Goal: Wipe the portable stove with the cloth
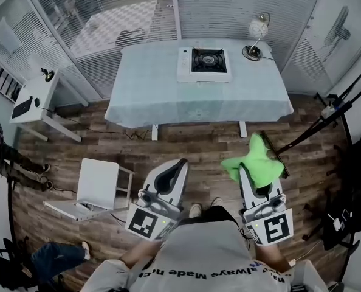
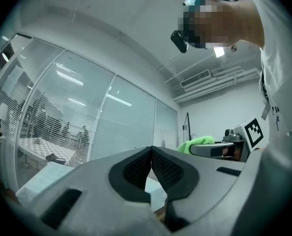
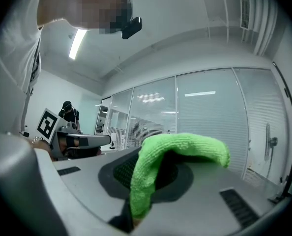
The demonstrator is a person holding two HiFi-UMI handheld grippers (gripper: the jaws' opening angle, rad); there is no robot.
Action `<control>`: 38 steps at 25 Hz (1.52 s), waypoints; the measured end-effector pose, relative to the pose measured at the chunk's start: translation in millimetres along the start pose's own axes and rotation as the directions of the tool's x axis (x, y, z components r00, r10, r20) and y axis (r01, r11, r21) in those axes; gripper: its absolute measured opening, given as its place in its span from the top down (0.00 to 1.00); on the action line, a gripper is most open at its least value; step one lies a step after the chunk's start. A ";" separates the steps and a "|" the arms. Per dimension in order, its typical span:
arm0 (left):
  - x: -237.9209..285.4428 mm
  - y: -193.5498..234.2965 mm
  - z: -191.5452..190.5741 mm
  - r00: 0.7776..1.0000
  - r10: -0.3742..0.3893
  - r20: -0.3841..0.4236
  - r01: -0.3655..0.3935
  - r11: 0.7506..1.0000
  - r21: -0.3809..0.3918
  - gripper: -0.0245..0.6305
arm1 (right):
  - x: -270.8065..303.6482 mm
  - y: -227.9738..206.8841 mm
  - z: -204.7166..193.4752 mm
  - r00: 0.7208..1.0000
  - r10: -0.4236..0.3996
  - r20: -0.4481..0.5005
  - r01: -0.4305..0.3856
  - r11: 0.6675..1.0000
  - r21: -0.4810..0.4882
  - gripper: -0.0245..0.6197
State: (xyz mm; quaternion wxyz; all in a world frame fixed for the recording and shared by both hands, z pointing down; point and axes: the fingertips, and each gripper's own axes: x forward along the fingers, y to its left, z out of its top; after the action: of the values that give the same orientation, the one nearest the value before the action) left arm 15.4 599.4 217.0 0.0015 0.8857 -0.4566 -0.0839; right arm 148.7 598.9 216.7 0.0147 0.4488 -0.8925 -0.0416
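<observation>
The portable stove (image 1: pixel 205 62), white with a black burner, sits on the far side of a table (image 1: pixel 150 96) covered in pale blue. I stand well back from it on the wooden floor. My right gripper (image 1: pixel 248 165) (image 3: pixel 153 168) is shut on a bright green cloth (image 1: pixel 254 163) (image 3: pixel 178 149), which drapes over its jaws. My left gripper (image 1: pixel 178 164) (image 2: pixel 151 152) is shut with nothing in it, its pads meeting at the tip. Both grippers point toward the table and are held level with each other. In the left gripper view the green cloth (image 2: pixel 197 142) shows at the right.
A desk lamp (image 1: pixel 257 36) stands on the table's right rear corner. A white chair (image 1: pixel 98 187) is on the floor to my left, with a white side table (image 1: pixel 34 99) beyond it. Black stands and cables (image 1: pixel 326 117) fill the right side. Glass walls with blinds lie behind the table.
</observation>
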 end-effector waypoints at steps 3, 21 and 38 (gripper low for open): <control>8.4 12.6 -2.1 1.000 -0.005 -0.005 0.005 1.000 -0.010 0.96 | 15.5 -3.7 -1.8 1.000 -0.001 -0.007 0.001 1.000 0.000 0.92; 179.7 60.9 -26.4 1.000 -0.015 -0.019 0.014 1.000 -0.005 0.96 | 110.6 -151.9 -25.5 1.000 -0.007 0.000 0.007 1.000 0.022 0.92; 334.6 148.2 -63.1 0.997 0.061 -0.052 -0.062 0.998 -0.019 0.96 | 240.1 -285.6 -57.4 0.998 0.051 -0.042 -0.050 0.998 0.037 0.92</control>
State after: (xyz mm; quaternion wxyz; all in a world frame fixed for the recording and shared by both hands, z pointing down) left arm 95.4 237.6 241.7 0.0249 0.8731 -0.4824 -0.0656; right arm 237.5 233.3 246.3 0.0269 0.4271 -0.9037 -0.0154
